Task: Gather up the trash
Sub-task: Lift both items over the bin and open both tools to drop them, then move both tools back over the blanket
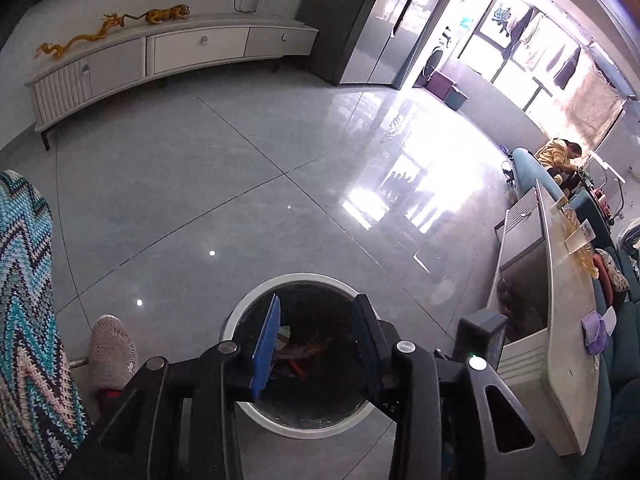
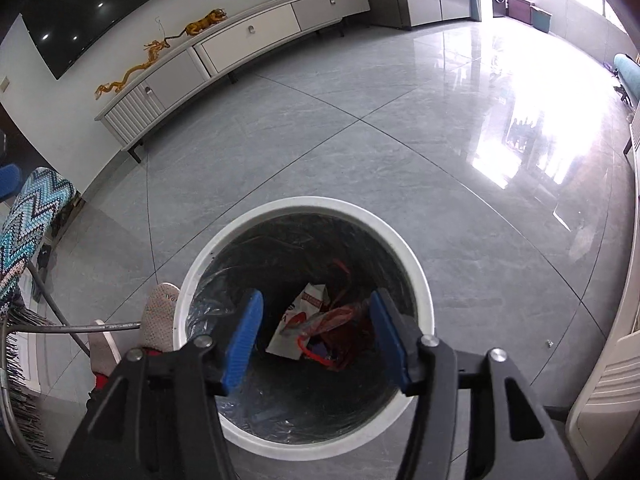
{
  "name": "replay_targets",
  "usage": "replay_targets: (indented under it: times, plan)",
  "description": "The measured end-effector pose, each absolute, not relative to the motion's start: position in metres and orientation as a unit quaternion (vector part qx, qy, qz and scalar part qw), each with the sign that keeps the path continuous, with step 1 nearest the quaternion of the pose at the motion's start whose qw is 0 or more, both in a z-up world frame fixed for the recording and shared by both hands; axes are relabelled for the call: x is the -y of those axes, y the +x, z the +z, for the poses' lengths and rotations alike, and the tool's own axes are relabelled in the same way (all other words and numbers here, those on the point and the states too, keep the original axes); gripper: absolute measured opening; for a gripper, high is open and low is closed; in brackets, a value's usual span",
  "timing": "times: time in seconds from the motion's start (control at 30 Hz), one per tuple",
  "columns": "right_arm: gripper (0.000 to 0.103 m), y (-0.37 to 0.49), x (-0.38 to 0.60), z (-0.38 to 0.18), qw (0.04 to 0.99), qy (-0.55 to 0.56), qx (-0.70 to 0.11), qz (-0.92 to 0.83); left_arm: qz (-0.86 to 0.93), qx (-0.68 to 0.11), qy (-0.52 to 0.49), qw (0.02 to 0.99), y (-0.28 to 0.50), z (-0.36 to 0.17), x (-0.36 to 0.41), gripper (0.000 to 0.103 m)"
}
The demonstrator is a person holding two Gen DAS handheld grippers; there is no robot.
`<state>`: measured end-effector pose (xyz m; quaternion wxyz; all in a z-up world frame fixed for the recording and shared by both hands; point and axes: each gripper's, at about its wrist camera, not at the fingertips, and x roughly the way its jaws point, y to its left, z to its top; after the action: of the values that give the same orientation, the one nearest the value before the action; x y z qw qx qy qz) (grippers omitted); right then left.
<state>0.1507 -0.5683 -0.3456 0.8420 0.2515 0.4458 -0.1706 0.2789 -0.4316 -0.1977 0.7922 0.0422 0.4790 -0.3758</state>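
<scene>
A round white trash bin (image 2: 416,280) with a dark liner stands on the grey tiled floor, right below both grippers. Inside lie a white and red paper wrapper (image 2: 298,320) and red plastic scraps (image 2: 340,316). My right gripper (image 2: 316,312) is open and empty over the bin's mouth. In the left wrist view the same bin (image 1: 308,280) shows below my left gripper (image 1: 318,320), which is open and empty, with trash (image 1: 304,350) visible between its blue pads.
A slippered foot (image 2: 160,316) stands left of the bin, beside a chair with a zigzag knit cover (image 1: 24,300). A long white TV cabinet (image 1: 160,56) runs along the far wall. A white-topped table (image 1: 568,340) is on the right.
</scene>
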Motion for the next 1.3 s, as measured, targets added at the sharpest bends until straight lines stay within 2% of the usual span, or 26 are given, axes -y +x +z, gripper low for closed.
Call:
replay_targets:
  times: [0.17, 0.37, 0.4, 0.43, 0.5, 0.87, 0.93, 1.3]
  plan:
    - [0.054, 0.149, 0.565, -0.324, 0.851, 0.251, -0.429, -0.168, -0.368, -0.431, 0.043, 0.823, 0.263, -0.155, 0.406, 0.035]
    - [0.054, 0.134, 0.547, -0.262, 0.879, 0.239, -0.377, -0.170, -0.358, -0.366, 0.016, 0.859, 0.232, -0.098, 0.359, 0.038]
    - [0.055, 0.130, 0.543, -0.249, 0.884, 0.235, -0.366, -0.169, -0.358, -0.358, 0.015, 0.862, 0.225, -0.089, 0.349, 0.046]
    - [0.056, 0.126, 0.539, -0.236, 0.890, 0.232, -0.355, -0.169, -0.358, -0.352, 0.013, 0.865, 0.219, -0.082, 0.340, 0.062]
    - [0.060, 0.115, 0.528, -0.207, 0.902, 0.222, -0.330, -0.171, -0.353, -0.337, 0.014, 0.873, 0.204, -0.066, 0.323, 0.079]
    - [0.063, 0.047, 0.436, -0.054, 0.954, 0.183, -0.197, -0.130, -0.309, -0.245, -0.010, 0.919, 0.127, 0.001, 0.196, 0.079]
    - [0.072, 0.035, 0.415, -0.034, 0.961, 0.171, -0.180, -0.124, -0.300, -0.231, -0.015, 0.925, 0.115, 0.008, 0.173, 0.079]
    - [0.075, -0.018, 0.336, 0.034, 0.980, 0.131, -0.116, -0.093, -0.244, -0.179, -0.046, 0.952, 0.072, 0.024, 0.051, 0.079]
